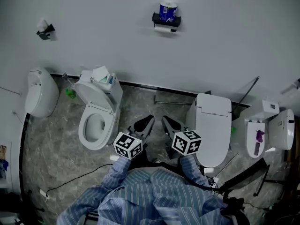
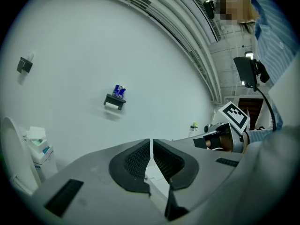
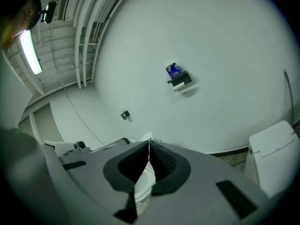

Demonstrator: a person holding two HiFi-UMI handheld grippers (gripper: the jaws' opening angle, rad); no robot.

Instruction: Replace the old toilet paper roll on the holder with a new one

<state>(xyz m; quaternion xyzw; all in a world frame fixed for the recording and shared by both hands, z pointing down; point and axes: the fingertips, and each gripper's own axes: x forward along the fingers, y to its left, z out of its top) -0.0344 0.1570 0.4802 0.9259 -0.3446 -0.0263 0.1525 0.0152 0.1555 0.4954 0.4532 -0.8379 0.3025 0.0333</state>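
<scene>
High on the white wall hangs a dark paper holder (image 1: 166, 18) (image 2: 115, 101) (image 3: 179, 80). A blue-wrapped new roll (image 1: 168, 10) (image 2: 118, 92) (image 3: 172, 71) stands on its shelf, and a white roll (image 1: 163, 28) hangs under it. My left gripper (image 1: 144, 122) (image 2: 150, 142) and right gripper (image 1: 168, 122) (image 3: 149, 144) are side by side in front of me, over the floor between two toilets and well short of the wall. Both are shut with nothing between the jaws. The left one points level at the wall; the right one tilts slightly down.
An open toilet (image 1: 96, 121) with a tissue pack on its tank stands to the left, and a closed one (image 1: 213, 125) (image 3: 276, 149) to the right. More fixtures sit at the far left (image 1: 40, 97) and far right (image 1: 262, 135). A second small holder (image 1: 45, 31) (image 3: 124, 115) hangs left on the wall.
</scene>
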